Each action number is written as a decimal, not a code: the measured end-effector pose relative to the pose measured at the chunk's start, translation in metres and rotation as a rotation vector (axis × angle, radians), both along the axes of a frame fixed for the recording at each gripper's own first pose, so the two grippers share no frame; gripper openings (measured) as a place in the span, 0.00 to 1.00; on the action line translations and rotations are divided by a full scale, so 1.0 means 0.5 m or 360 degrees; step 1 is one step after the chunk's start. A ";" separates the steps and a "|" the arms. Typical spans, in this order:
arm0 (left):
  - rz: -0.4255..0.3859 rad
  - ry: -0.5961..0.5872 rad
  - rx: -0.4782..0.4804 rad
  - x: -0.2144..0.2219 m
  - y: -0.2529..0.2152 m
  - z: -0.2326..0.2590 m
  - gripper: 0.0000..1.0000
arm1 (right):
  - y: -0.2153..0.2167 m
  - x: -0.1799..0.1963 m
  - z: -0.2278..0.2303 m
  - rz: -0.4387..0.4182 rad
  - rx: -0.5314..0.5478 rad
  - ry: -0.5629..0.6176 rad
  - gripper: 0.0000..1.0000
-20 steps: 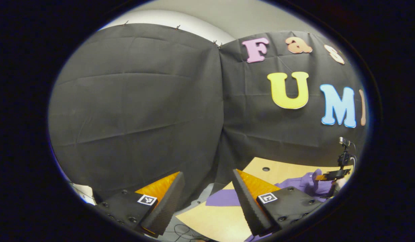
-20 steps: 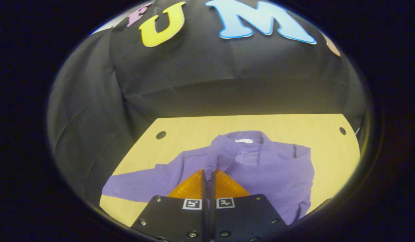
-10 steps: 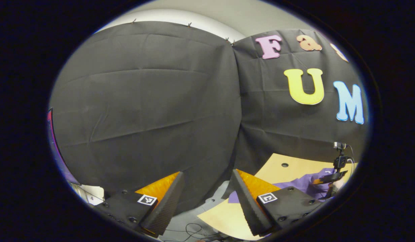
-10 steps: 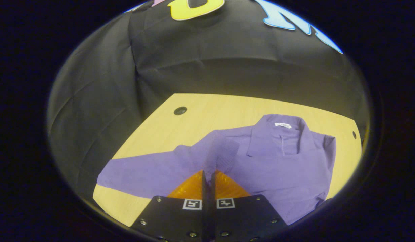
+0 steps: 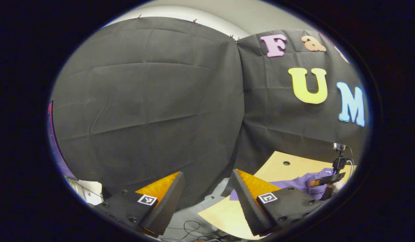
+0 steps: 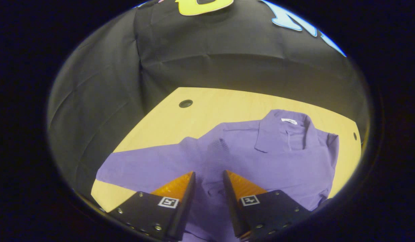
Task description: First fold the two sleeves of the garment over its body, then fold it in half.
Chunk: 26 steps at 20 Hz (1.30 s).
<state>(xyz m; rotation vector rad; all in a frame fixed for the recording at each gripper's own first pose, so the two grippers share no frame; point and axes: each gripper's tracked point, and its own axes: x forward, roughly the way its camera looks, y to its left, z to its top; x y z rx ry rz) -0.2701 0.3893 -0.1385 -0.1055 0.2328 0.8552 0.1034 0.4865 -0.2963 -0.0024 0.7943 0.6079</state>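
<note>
One sleeve [image 6: 217, 158] is laid over the purple garment [image 6: 278, 161] on the counter [image 6: 167, 124]; the other sleeve [image 6: 140, 168] and the halving are left. Both grippers' jaws are spread, nothing pinched.

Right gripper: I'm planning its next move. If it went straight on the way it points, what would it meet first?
Probably the purple garment: the open right gripper points down at the cloth lying between its fingers on the table. How far off is hard to judge.

Both grippers' jaws apart, empty.
</note>
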 end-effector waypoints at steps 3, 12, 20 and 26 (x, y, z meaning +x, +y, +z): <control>-0.0047 0.0002 -0.0017 0.023 -0.004 -0.022 0.94 | -0.003 -0.011 0.032 -0.0003 0.0027 -0.0036 0.72; -0.0242 -0.0001 -0.0080 0.129 -0.012 -0.099 0.94 | -0.054 -0.048 0.204 -0.0064 0.0239 -0.0207 0.72; -0.0516 0.0116 -0.0123 0.291 -0.022 -0.254 0.94 | -0.174 -0.091 0.348 -0.0209 0.0395 -0.0364 0.72; -0.0575 0.0203 -0.0251 0.385 -0.003 -0.387 0.94 | -0.287 -0.117 0.395 -0.0363 0.0434 -0.0404 0.71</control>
